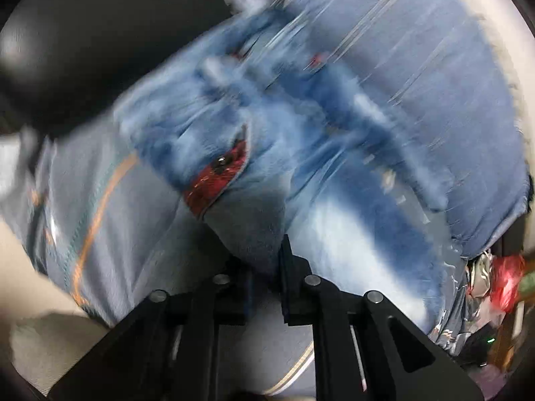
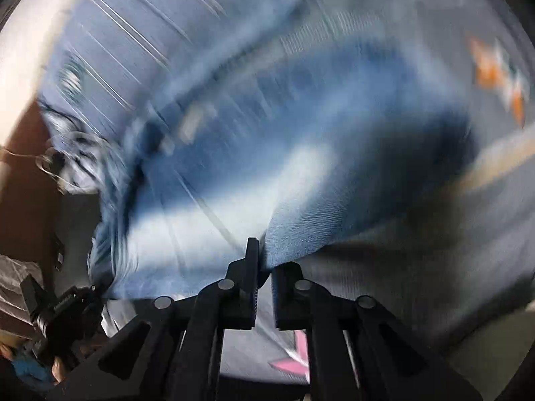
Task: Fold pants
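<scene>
1. Left wrist view: the left gripper (image 1: 264, 264) has its two black fingers drawn narrow on a fold of the jeans (image 1: 267, 127); cloth fills the gap between the fingers and rises from it; the grip is on a grey-blue edge just below the waistband.
2. Same view: the jeans spread away from the gripper over a blue bedsheet (image 1: 418, 67) with pale printed lines; a red patch (image 1: 217, 180) with a dark stud shows at the opened waist; the legs run off to the upper right, faded pale down the middle; the picture is heavily blurred, so seams and pockets cannot be made out.
3. Same view: an orange stripe (image 1: 97, 207) crosses the sheet at the left; a red object (image 1: 505, 280) lies at the far right edge beyond the sheet, too blurred to name.
4. Right wrist view: the right gripper (image 2: 264, 267) is likewise narrowed onto the jeans (image 2: 267, 140); a corner of denim is pinched between the fingers, the weave sharp just above the right finger; the rest of the cloth stretches up and to the left, blurred.
5. Same view: the jeans lie over the same bedsheet (image 2: 140, 26); an orange mark (image 2: 495, 77) shows on the sheet at upper right; a pink star shape (image 2: 294, 357) shows on the sheet below the fingers; a black clamp-like device (image 2: 60, 314) sits at the lower left, off the bed.
</scene>
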Demonstrator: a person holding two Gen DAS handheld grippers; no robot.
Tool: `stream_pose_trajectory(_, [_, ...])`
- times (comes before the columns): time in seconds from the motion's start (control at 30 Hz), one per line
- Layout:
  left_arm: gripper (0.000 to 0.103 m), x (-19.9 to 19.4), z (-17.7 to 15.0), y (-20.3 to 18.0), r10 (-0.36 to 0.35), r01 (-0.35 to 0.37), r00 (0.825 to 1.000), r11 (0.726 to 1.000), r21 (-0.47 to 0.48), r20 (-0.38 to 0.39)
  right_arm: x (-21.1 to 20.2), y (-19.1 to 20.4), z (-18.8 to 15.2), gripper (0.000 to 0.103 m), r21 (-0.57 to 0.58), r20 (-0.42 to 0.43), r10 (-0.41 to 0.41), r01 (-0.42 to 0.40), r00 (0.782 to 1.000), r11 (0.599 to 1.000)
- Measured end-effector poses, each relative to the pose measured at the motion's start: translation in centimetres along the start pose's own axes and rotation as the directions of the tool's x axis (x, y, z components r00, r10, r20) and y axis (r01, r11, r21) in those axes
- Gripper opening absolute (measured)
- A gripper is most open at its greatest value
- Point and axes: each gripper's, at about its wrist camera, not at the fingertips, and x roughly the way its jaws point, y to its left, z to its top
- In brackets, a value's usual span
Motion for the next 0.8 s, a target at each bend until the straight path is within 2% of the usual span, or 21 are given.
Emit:
stream_pose_trajectory(0.03, [0.019, 0.2, 0.4, 0.4, -0.03, 0.03, 0.999, 0.999, -0.026, -0.023, 0.7, -0.5, 0.2, 0.013, 0.043, -0.033, 0.007, -0.006, 0.999, 0.999])
stream_pose_trajectory(0.07, [0.023, -0.1, 0.6, 0.3, -0.049, 0.049, 0.999, 0.999, -0.021, -0.012, 0.4, -0.6, 0.4, 0.018, 0.054, -0.029, 0.026, -0.025, 0.999, 0.998])
stream_pose_trajectory(0.13, [0.053, -1.5, 0.4, -0.3, -0.036, 0.035, 0.999, 0.999, 0.027, 0.04, -1.4, -0.1, 0.6, 0.05, 0.039, 0.043, 0.038, -0.04, 0.998, 0.998])
stream_pose_trajectory(0.17, [0.06, -2.3, 0.0, -1.0, -0.041, 0.036, 0.996, 0.997, 0.069, 0.079, -2.9, 0.3, 0.5, 0.057, 0.011, 0.101, 0.036, -0.037, 0.994, 0.999])
stream_pose_trajectory(0.2, [0.071, -3.1, -0.7, -1.4, -0.036, 0.024, 0.993, 0.994, 0.104, 0.113, -4.3, 0.8, 0.4, 0.061, -0.017, 0.15, 0.036, -0.034, 0.988, 0.999])
stream_pose_trajectory(0.23, [0.075, -4.2, -1.4, -2.2, -0.01, -0.017, 0.984, 0.988, 0.155, 0.176, -4.9, 0.8, 0.4, 0.061, -0.031, 0.172, 0.036, -0.031, 0.984, 0.999])
stream_pose_trajectory(0.3, [0.075, -4.8, -2.5, -3.3, 0.015, -0.071, 0.969, 0.973, 0.221, 0.245, -7.0, 1.3, 0.5, 0.061, -0.063, 0.231, 0.049, -0.035, 0.972, 0.997])
stream_pose_trajectory(0.43, [0.076, -5.8, -4.1, -4.3, 0.018, -0.123, 0.94, 0.95, 0.287, 0.342, -11.2, 2.8, 1.7, 0.062, -0.157, 0.344, 0.07, -0.016, 0.936, 0.988])
stream_pose_trajectory(0.47, [0.076, -5.9, -4.4, -4.7, 0.027, -0.155, 0.924, 0.938, 0.309, 0.382, -12.6, 3.2, 1.7, 0.065, -0.2, 0.395, 0.073, 0.008, 0.916, 0.98])
stream_pose_trajectory(0.5, [0.078, -6.2, -4.7, -5.3, 0.034, -0.189, 0.906, 0.925, 0.331, 0.422, -13.7, 3.6, 1.5, 0.072, -0.244, 0.448, 0.08, 0.036, 0.891, 0.969])
stream_pose_trajectory(0.53, [0.081, -6.4, -4.9, -5.6, 0.035, -0.204, 0.897, 0.918, 0.341, 0.441, -14.3, 3.7, 1.0, 0.078, -0.263, 0.475, 0.083, 0.051, 0.876, 0.963])
stream_pose_trajectory(0.57, [0.082, -6.7, -5.3, -6.1, 0.026, -0.215, 0.884, 0.909, 0.358, 0.467, -14.6, 4.1, 0.1, 0.079, -0.291, 0.51, 0.089, 0.074, 0.856, 0.954])
stream_pose_trajectory(0.6, [0.083, -6.9, -5.6, -6.4, 0.009, -0.216, 0.875, 0.902, 0.373, 0.484, -14.6, 4.0, -0.6, 0.079, -0.31, 0.524, 0.096, 0.085, 0.846, 0.947])
stream_pose_trajectory(0.63, [0.084, -7.1, -5.9, -6.7, -0.001, -0.215, 0.87, 0.899, 0.381, 0.493, -14.0, 4.2, -1.1, 0.079, -0.332, 0.527, 0.1, 0.097, 0.844, 0.938])
stream_pose_trajectory(0.7, [0.084, -7.4, -6.6, -7.4, -0.021, -0.222, 0.858, 0.886, 0.407, 0.514, -12.5, 4.8, -1.5, 0.079, -0.371, 0.469, 0.092, 0.102, 0.879, 0.923])
stream_pose_trajectory(0.73, [0.084, -7.5, -7.0, -7.8, -0.028, -0.23, 0.852, 0.877, 0.421, 0.523, -12.2, 5.0, -1.8, 0.079, -0.395, 0.455, 0.107, 0.092, 0.884, 0.914])
stream_pose_trajectory(0.8, [0.085, -7.6, -7.5, -8.5, -0.046, -0.236, 0.844, 0.863, 0.447, 0.534, -12.3, 5.5, -2.3, 0.079, -0.424, 0.464, 0.108, 0.114, 0.879, 0.898])
